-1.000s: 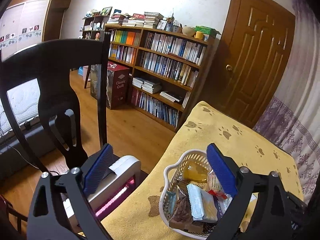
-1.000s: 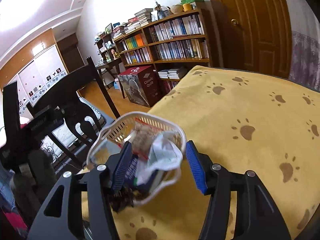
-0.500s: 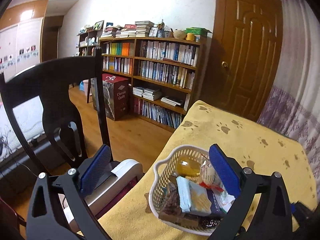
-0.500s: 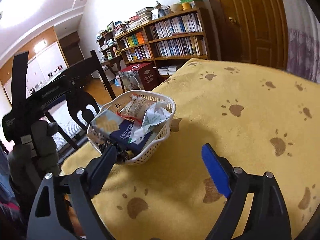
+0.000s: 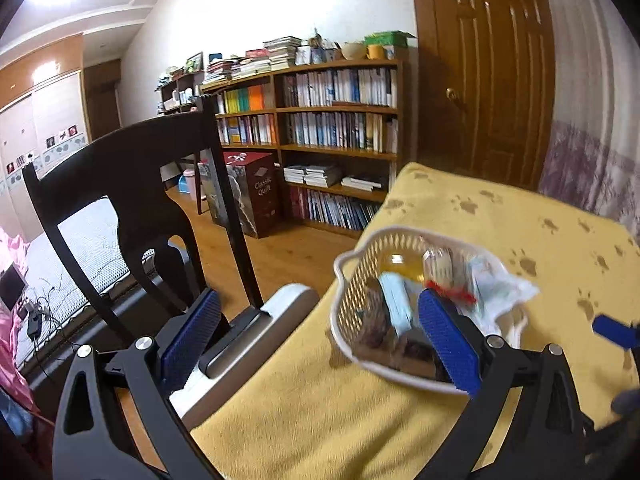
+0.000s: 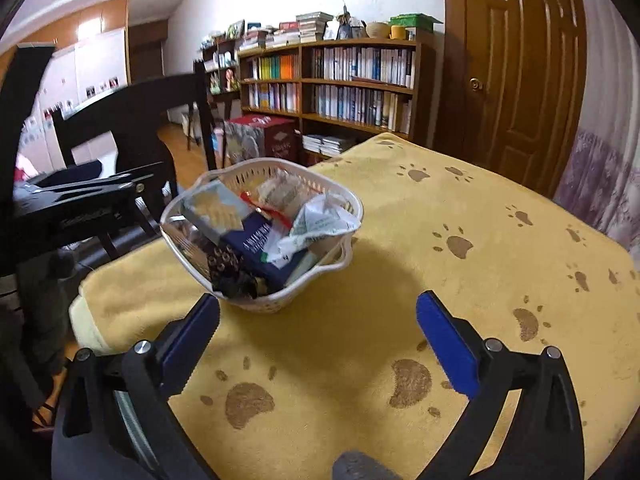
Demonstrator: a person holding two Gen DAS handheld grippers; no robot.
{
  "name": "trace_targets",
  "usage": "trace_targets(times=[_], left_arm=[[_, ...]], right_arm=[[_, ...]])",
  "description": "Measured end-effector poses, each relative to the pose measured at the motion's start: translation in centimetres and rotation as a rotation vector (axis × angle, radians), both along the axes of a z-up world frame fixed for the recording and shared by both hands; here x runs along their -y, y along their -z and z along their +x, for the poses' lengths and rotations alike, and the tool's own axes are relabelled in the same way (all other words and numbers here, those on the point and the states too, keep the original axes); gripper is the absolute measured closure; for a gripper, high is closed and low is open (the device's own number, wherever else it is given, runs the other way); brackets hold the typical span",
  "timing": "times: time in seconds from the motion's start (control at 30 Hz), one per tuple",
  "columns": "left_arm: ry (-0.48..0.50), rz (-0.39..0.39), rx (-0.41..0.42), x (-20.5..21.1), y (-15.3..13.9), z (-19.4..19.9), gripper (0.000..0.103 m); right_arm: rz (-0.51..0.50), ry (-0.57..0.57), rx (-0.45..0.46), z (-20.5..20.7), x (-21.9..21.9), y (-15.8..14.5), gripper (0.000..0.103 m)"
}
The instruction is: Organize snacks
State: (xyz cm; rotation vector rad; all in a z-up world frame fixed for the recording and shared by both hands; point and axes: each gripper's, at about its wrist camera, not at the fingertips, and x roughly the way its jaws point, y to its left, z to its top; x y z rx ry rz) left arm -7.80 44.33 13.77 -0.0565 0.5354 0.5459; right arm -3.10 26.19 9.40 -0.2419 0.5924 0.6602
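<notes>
Backed the right gripper (image 6: pixel 318 338) off the white plastic basket (image 6: pixel 344 258) in the last second, jaws wide apart now and holding nothing, hovering over bare yellow paw-print cloth (image 6: pixel 480 280) on the table. Was right up around the basket's near rim a second ago, so probably just set it down or dropped the last snack in. Left gripper (image 5: pixel 320 336) also spread open and empty, its right pad in front of the basket's near side, its left pad out past the table's left edge over the dark chair (image 5: pixel 132 184). Basket sitting near the table's left edge, packed with snack packets (image 6: pixel 256 240): a blue pack, a crumpled white wrapper, something yellow and round. Looks pretty much sorted, though that's a guess. Left view blurry around the basket, labels unreadable, bottom layer buried, and only a blue sliver of the other gripper visible at that view's right edge.
</notes>
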Motion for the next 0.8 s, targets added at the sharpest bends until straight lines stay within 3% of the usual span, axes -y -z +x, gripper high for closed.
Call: trace_targets(times=[0.23, 0.8], left_arm=[[0.009, 0.057, 0.004, 0.9, -0.5, -0.3, 0.003], [0.003, 0.083, -0.006, 1.1, 0.0, -0.1, 0.003]], right_arm=[[-0.044, 0.009, 0.045, -1.0, -0.8, 0.0, 0.005], [-0.022, 0.006, 0.037, -0.8, -1.3, -0.5, 0.005]])
